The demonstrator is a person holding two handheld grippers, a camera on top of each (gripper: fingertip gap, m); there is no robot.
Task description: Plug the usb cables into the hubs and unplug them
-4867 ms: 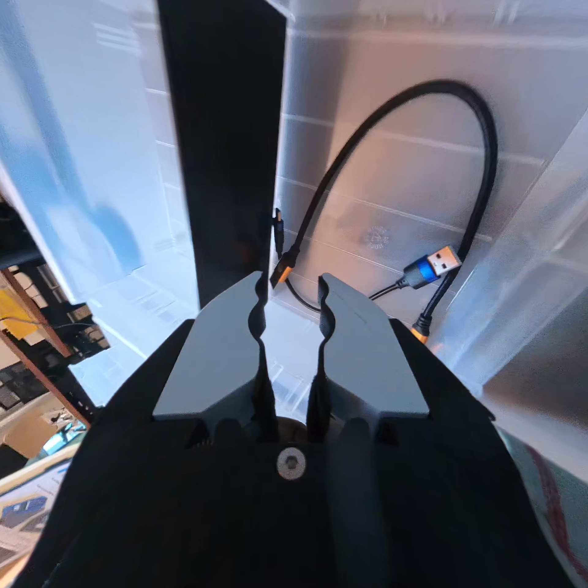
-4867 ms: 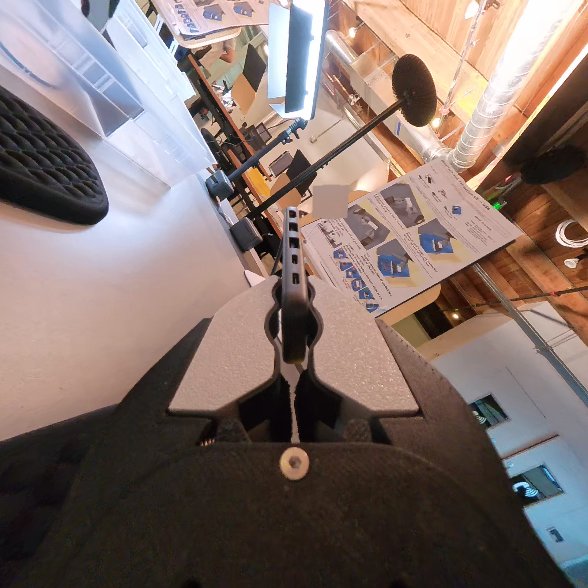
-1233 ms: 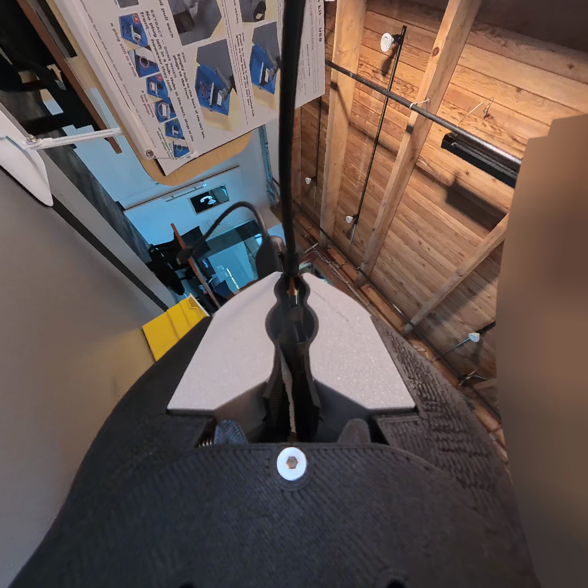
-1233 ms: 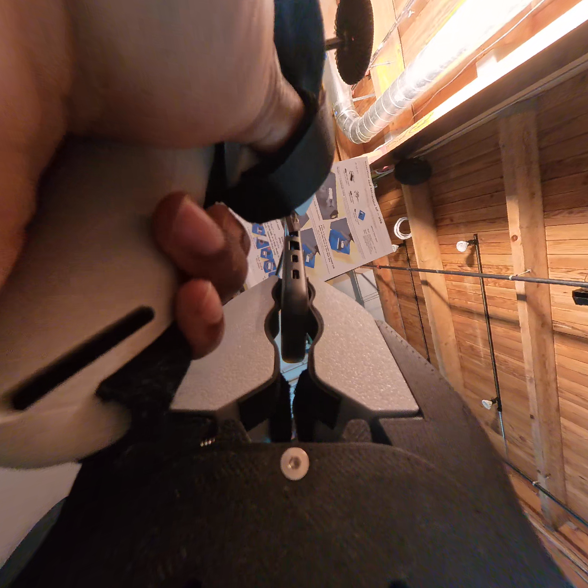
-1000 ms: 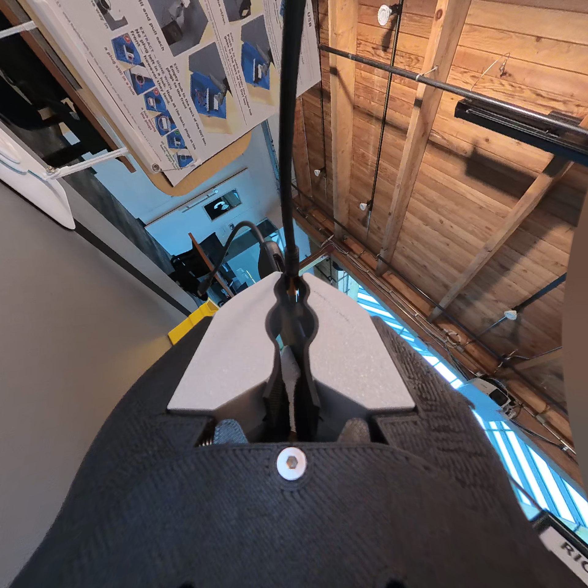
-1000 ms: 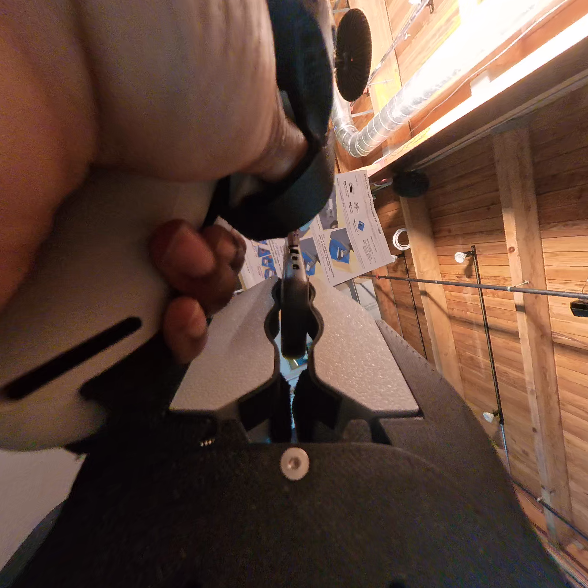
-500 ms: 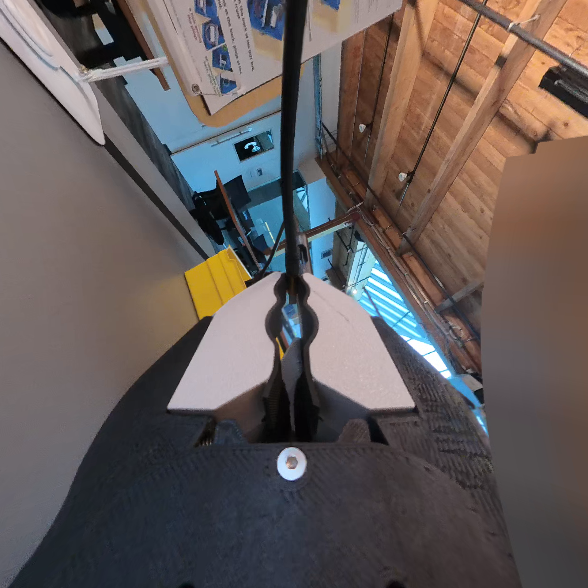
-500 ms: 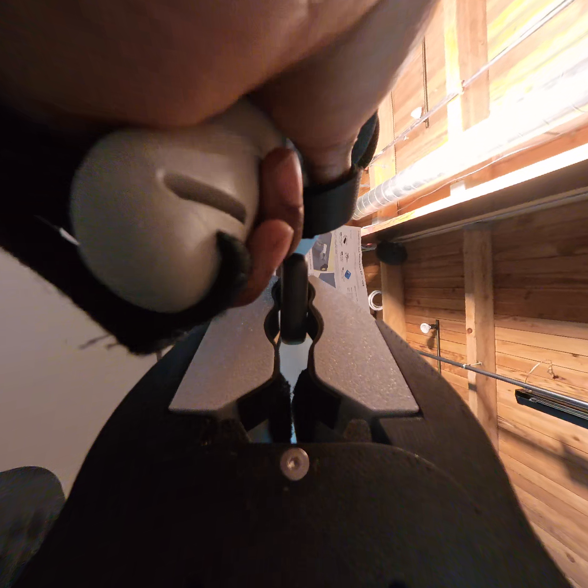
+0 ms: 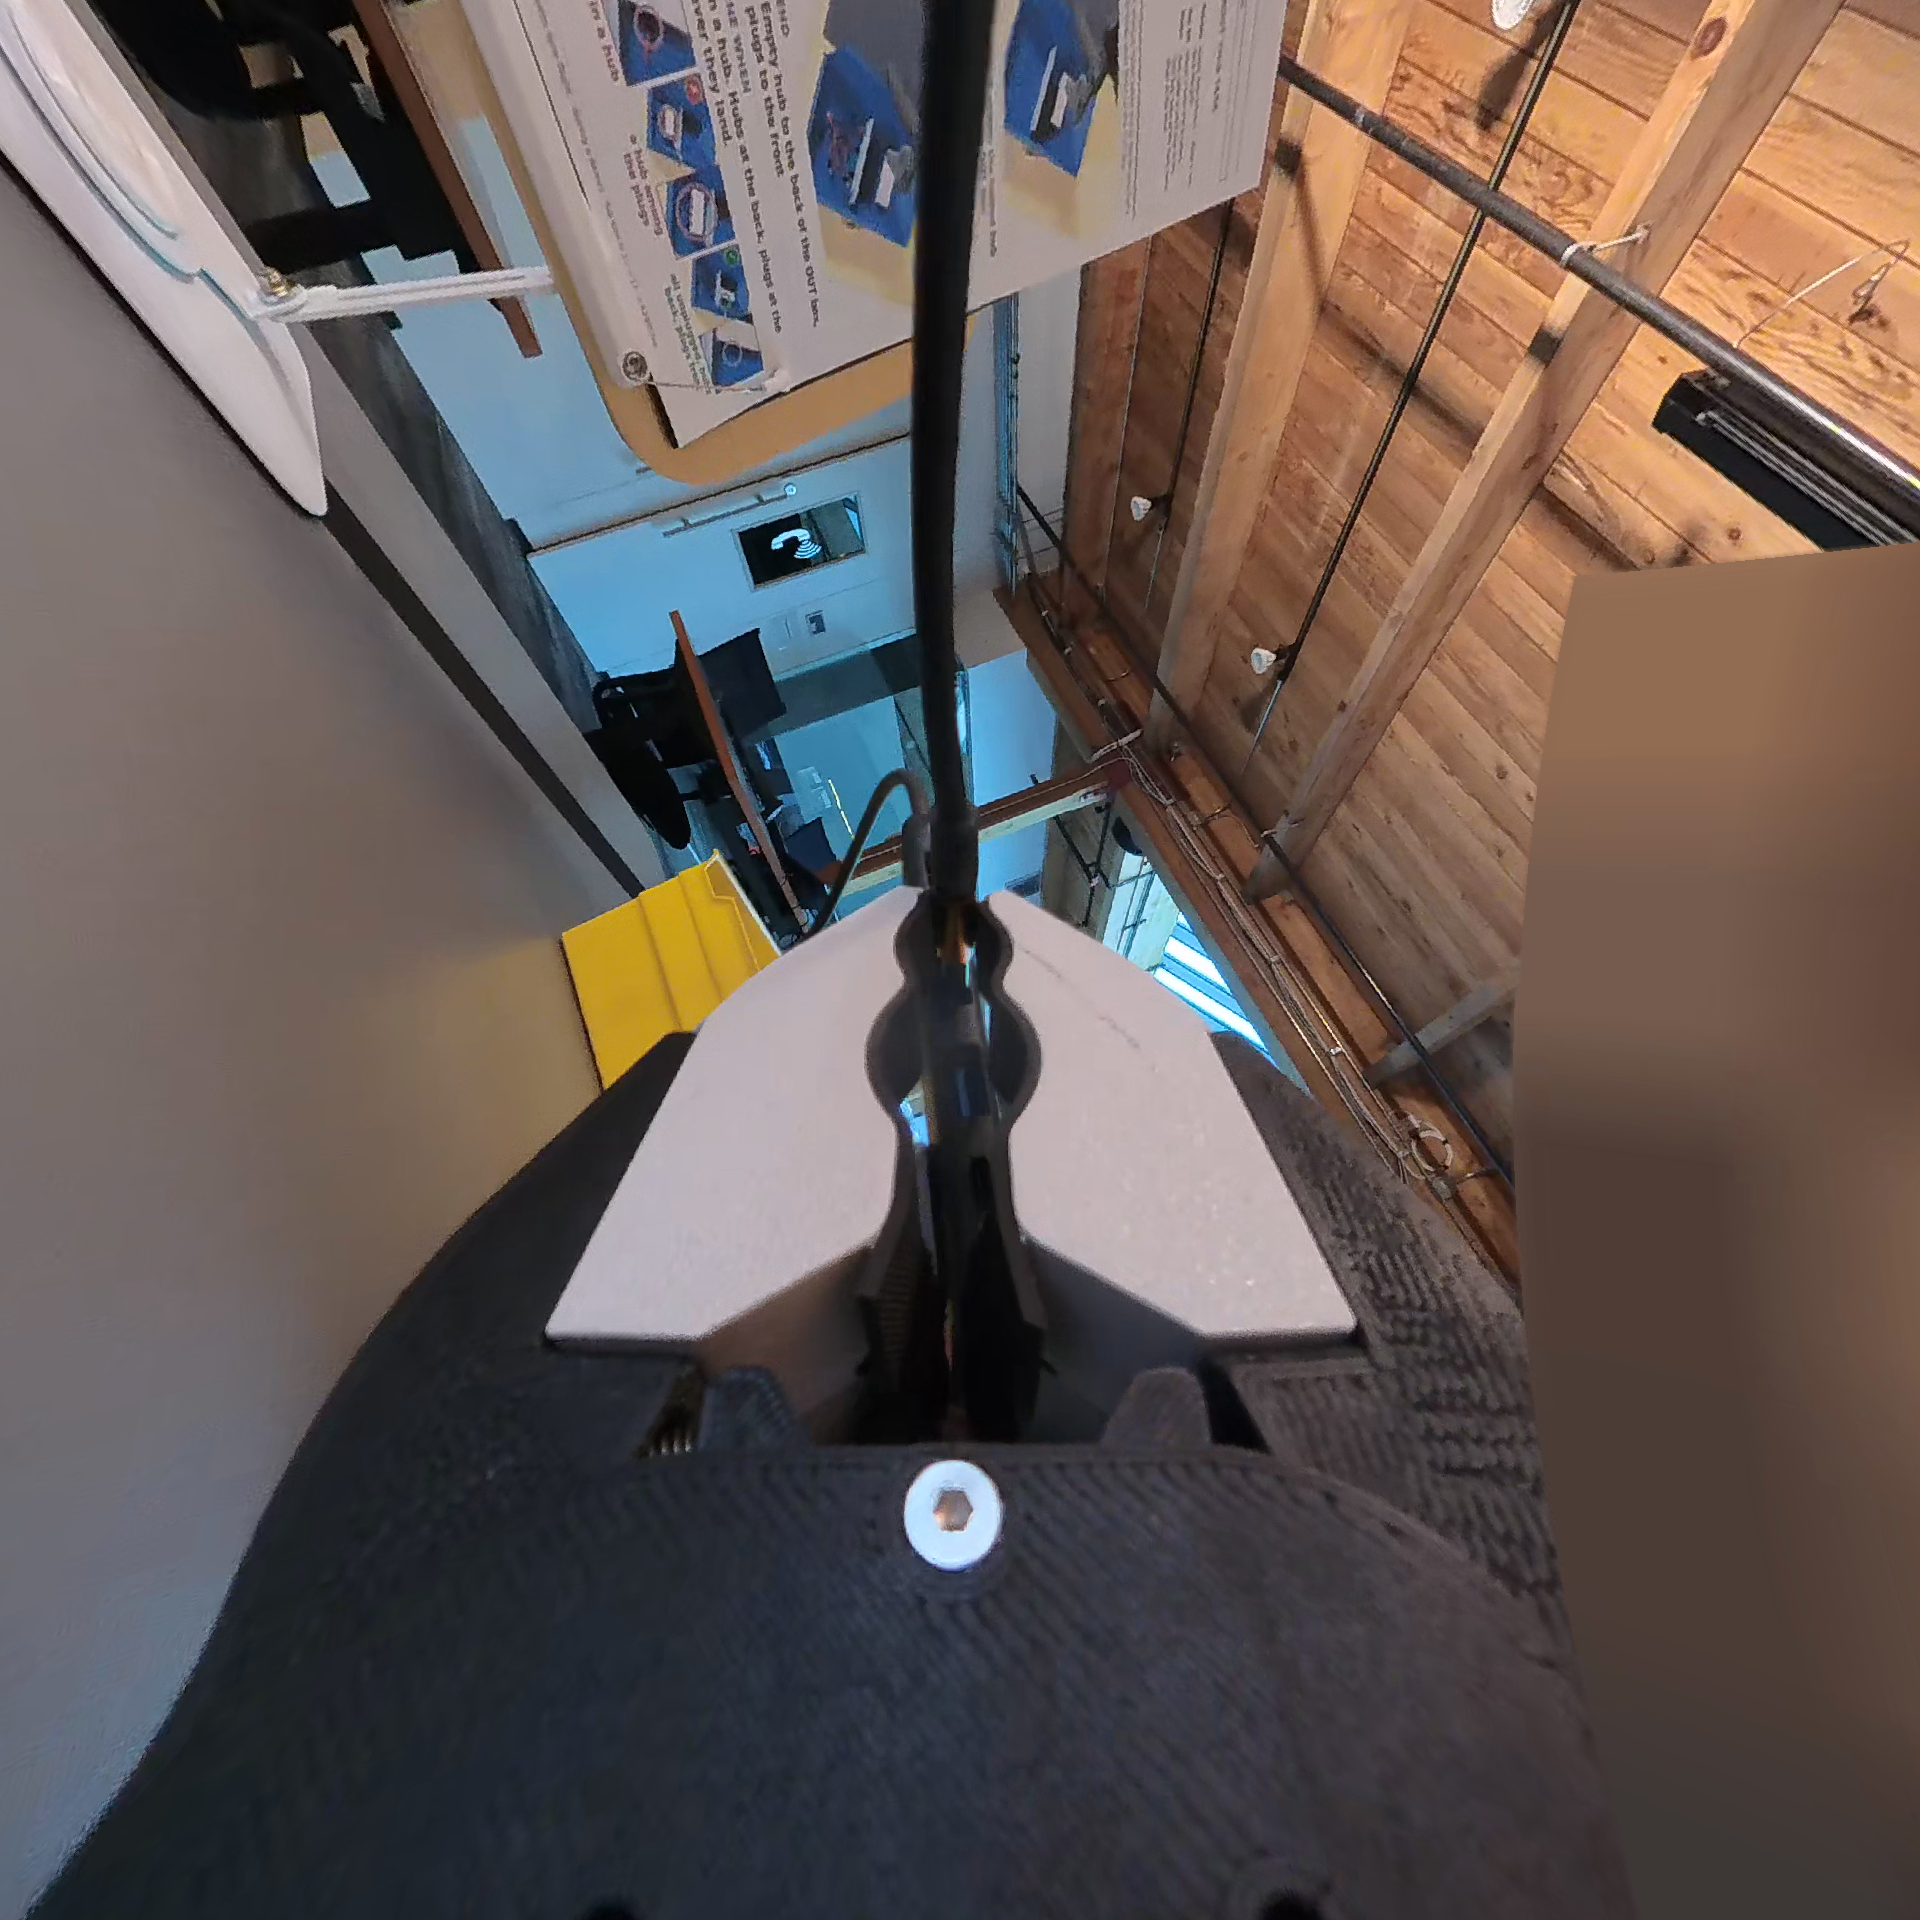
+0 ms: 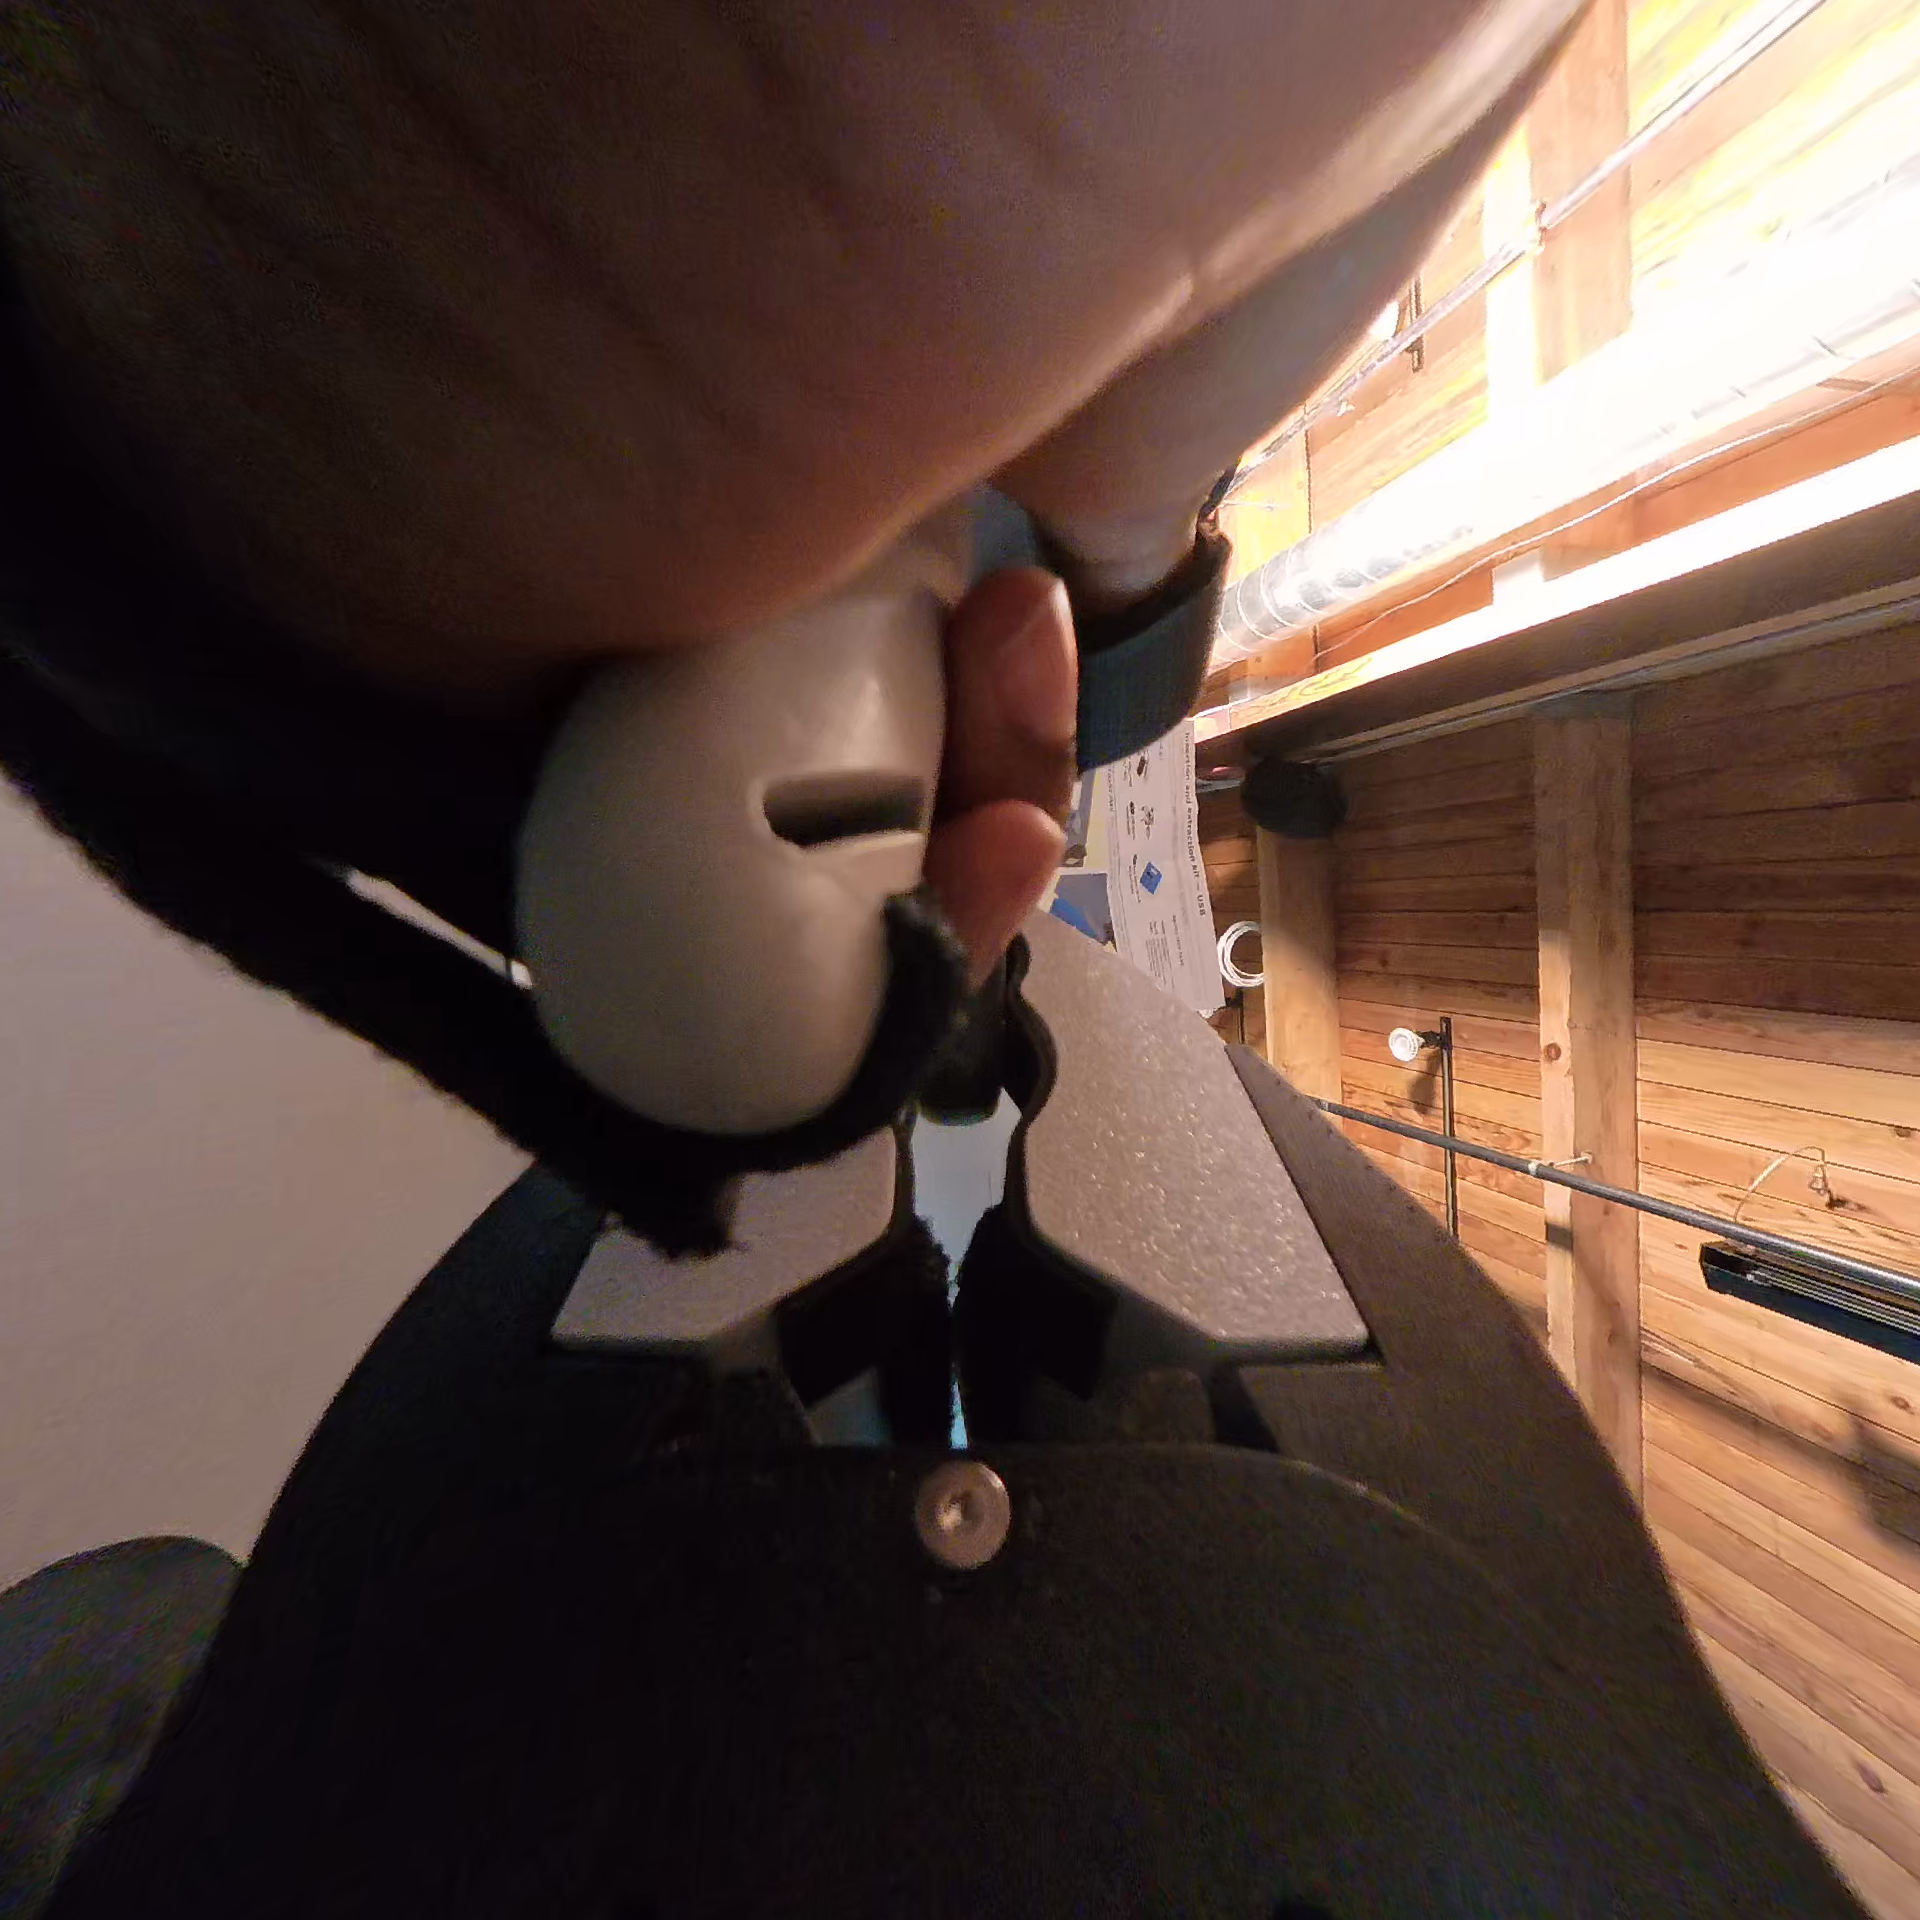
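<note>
Cable [image 9: 940,520] pinched in left claw [image 9: 951,920], plug prob btwn tips.

Blk USB cable [image 9: 940,436] runs straight up; dark hub [image 10: 961,1070] mostly hidden.

L gripper [image 9: 951,925] and R gripper [image 10: 971,1039] jaws both clamped; hand [image 10: 727,312] close above R.

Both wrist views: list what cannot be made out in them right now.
- Right wrist view: the hub in the right gripper is mostly covered by the person's hand and the grey handle; its ports are hidden.
- Left wrist view: the cable leaves the top edge; its far end is cut off.
- Left wrist view: the plug sits deep in the left gripper; its tip is hidden.
- Neither view shows plug meeting hub.
</note>
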